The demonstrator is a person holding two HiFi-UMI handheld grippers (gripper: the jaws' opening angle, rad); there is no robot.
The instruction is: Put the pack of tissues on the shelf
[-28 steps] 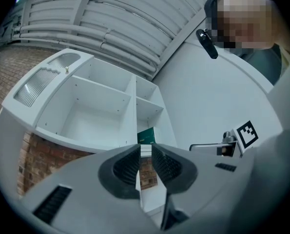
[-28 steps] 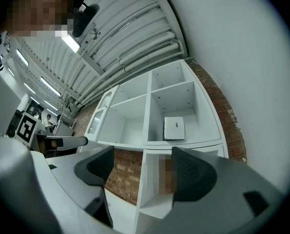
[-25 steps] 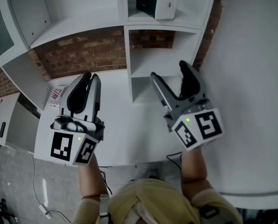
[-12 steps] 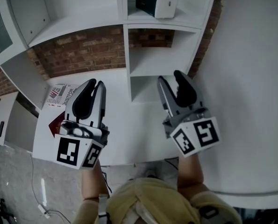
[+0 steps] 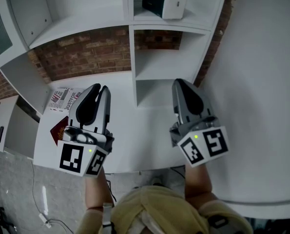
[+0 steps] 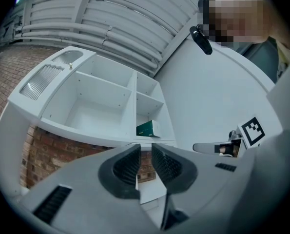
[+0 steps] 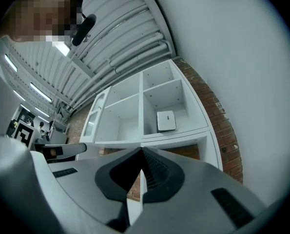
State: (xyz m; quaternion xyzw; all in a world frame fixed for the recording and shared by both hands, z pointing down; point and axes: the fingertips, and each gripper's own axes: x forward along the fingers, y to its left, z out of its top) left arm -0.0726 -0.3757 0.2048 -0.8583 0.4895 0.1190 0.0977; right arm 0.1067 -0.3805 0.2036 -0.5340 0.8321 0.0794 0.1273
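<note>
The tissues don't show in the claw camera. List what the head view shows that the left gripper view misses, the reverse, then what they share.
Head view only: the pack of tissues and a red booklet on the white table. Left gripper view only: the ribbed ceiling. Both: the white shelf, its dark green box, and the right claw, just closed on nothing.

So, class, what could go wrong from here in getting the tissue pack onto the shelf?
Both the left tool and the right tool are shut and empty, the right one's jaws having just closed on nothing; shut, they would probably shove the tissue pack, not grip it. The pack lies near the left edge of the table, so a shove might slide it off.
</note>
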